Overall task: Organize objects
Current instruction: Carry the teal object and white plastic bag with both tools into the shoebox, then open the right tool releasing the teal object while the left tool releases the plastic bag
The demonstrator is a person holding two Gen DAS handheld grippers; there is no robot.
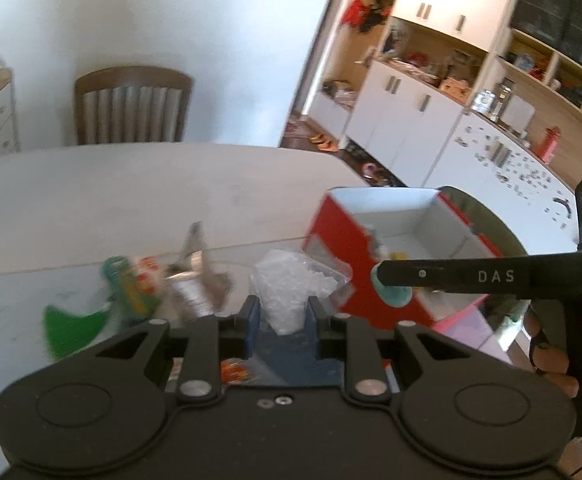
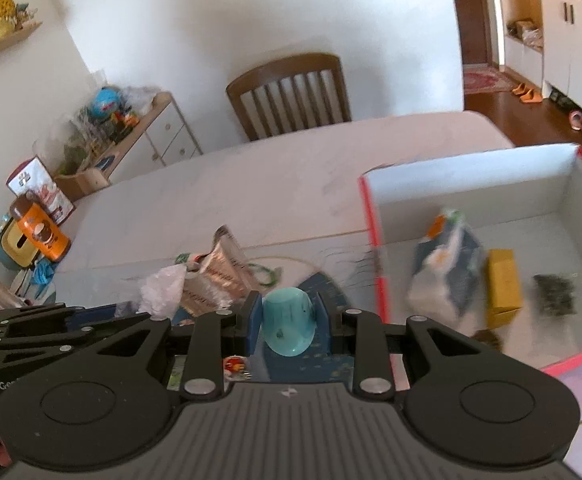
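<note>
My left gripper (image 1: 282, 312) is shut on a clear bag of white pellets (image 1: 287, 288), held above the table just left of the red box (image 1: 339, 240). My right gripper (image 2: 289, 320) is shut on a small teal cup (image 2: 289, 326); from the left wrist camera that cup (image 1: 393, 294) shows in front of the box's red wall. The red box (image 2: 375, 232) has a white inside holding a blue-and-white pouch (image 2: 447, 272), a yellow box (image 2: 503, 284) and a dark bundle (image 2: 555, 294). Loose on the table lie a silver foil pouch (image 2: 223, 276), a green packet (image 1: 131, 284) and a crumpled clear bag (image 2: 163, 292).
The pale table (image 1: 131, 192) stretches away toward a wooden chair (image 1: 131, 108). An orange container (image 2: 41, 232) and clutter sit at the table's left edge. A person's fingers (image 1: 551, 340) hold the right tool. White cabinets and shelves (image 1: 411, 112) line the right wall.
</note>
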